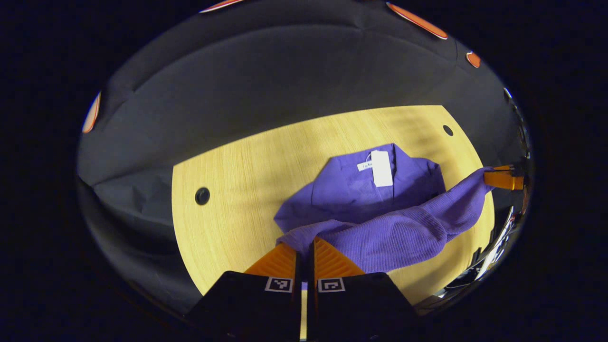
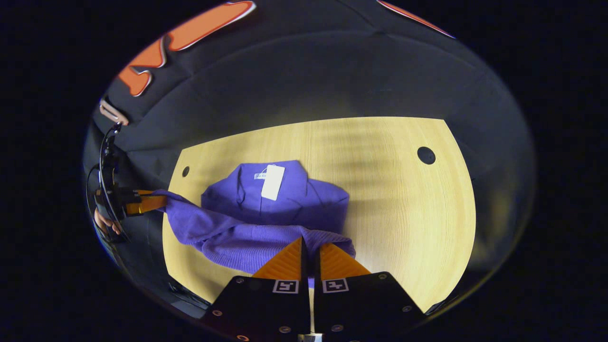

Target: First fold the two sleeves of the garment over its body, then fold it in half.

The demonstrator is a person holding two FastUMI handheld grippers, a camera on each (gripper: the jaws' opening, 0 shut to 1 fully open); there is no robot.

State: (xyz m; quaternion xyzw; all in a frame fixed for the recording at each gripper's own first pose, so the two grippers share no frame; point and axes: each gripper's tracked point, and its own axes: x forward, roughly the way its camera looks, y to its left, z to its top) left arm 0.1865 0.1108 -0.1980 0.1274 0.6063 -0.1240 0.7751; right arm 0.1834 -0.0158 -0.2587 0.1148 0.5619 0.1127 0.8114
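Closed on a corner of the purple garment [image 1: 380, 223], the left gripper [image 1: 304, 247] lifts its near hem over the wooden table [image 1: 228, 190]. Right gripper [image 2: 311, 247] likewise pinches the opposite corner; its view alone catches a hand [image 2: 105, 223] behind the far gripper

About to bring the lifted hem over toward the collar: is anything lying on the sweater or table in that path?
Nothing visible blocks it. Only the white tag lies flat by the collar of the purple sweater; the table beyond looks bare.
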